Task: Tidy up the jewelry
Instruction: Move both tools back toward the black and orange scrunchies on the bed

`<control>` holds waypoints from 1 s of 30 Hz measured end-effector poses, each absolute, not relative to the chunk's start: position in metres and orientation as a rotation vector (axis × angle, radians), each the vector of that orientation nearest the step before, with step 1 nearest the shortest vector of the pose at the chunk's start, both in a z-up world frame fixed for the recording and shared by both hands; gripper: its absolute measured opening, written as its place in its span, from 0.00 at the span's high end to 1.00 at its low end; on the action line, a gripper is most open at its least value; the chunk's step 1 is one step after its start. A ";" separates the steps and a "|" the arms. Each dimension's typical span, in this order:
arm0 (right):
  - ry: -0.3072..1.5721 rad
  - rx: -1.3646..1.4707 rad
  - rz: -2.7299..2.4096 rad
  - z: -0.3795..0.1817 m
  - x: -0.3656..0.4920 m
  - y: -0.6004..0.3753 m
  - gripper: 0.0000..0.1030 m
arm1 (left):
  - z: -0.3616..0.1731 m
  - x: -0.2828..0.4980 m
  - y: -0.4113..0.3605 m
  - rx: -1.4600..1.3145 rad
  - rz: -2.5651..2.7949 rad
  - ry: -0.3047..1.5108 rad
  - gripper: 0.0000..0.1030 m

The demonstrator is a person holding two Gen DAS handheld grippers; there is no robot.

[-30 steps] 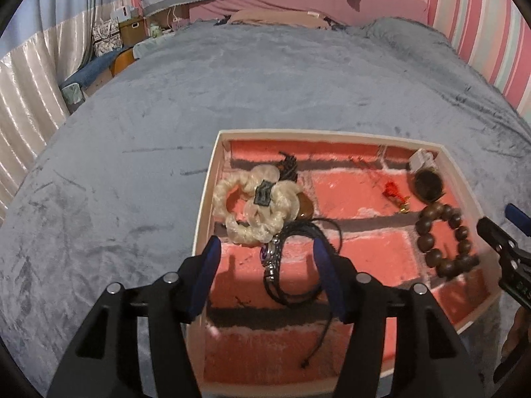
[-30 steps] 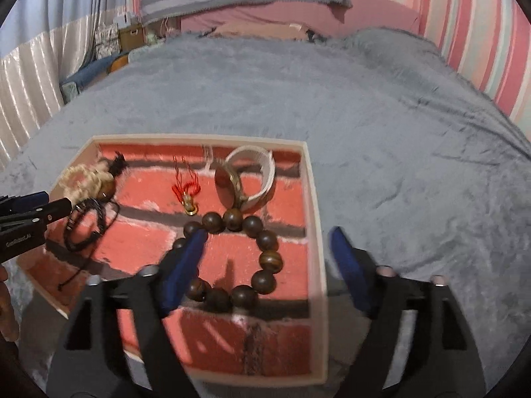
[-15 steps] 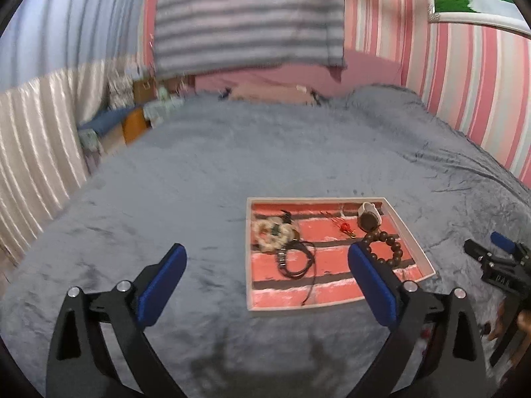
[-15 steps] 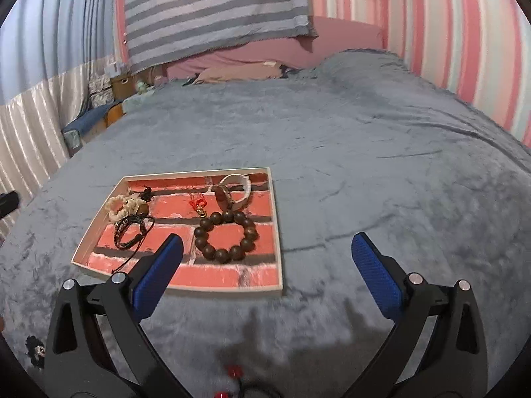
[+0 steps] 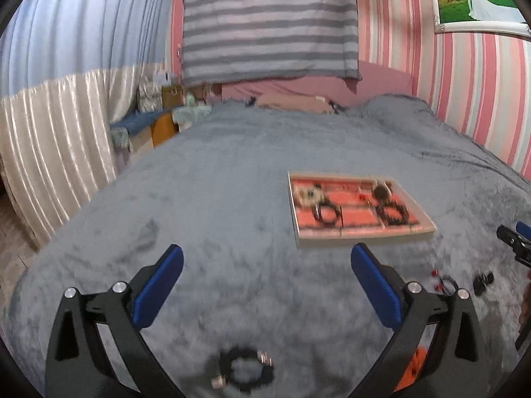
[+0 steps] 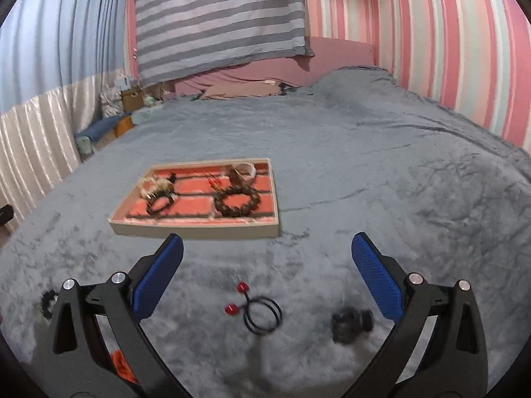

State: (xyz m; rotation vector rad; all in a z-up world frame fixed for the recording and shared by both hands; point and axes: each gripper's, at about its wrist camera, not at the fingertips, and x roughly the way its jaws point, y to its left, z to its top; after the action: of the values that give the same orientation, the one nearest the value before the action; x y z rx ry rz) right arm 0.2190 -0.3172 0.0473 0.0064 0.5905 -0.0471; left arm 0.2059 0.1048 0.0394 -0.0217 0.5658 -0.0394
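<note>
A shallow tray (image 5: 365,233) with a red brick-pattern lining lies on the grey bedspread; it also shows in the right wrist view (image 6: 195,230). It holds a brown bead bracelet (image 6: 236,200), a black cord bracelet (image 6: 160,204), a pale twisted piece (image 6: 156,184), a red charm (image 6: 215,182) and a white ring-shaped piece (image 6: 245,169). Loose on the bed lie a black hair tie with red beads (image 6: 262,315), a dark small piece (image 6: 351,323) and a black scrunchie (image 5: 244,369). My left gripper (image 5: 267,288) and right gripper (image 6: 267,277) are open and empty, near the bed's front.
The grey bedspread (image 6: 365,165) covers a wide bed. Pink pillows and a striped cloth (image 5: 268,23) are at the far end. Curtains (image 5: 49,132) and clutter stand at the left, a striped wall at the right. An orange item (image 6: 121,364) lies under my right gripper.
Both grippers have pulled back and up from the tray and opened wider. The tray now lies farther off, and loose pieces near the bed's front have come into view.
</note>
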 end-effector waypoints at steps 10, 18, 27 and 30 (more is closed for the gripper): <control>0.635 0.064 -0.019 0.017 0.179 -0.300 0.04 | 0.002 0.167 0.116 0.018 -0.004 0.585 0.04; 0.641 0.043 0.017 0.003 0.161 -0.274 0.04 | -0.022 0.161 0.132 0.001 0.001 0.646 0.04; 0.678 0.030 0.067 -0.019 0.150 -0.245 0.04 | -0.043 0.164 0.156 -0.069 -0.029 0.696 0.04; 0.693 0.020 0.100 -0.026 0.146 -0.233 0.04 | -0.050 0.165 0.155 -0.058 -0.038 0.707 0.04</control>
State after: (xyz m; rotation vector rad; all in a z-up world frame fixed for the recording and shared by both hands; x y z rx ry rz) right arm 0.1456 -0.2329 -0.0257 0.0204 0.6934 0.0995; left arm 0.1646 0.1554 -0.0498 -0.0582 0.7065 -0.0378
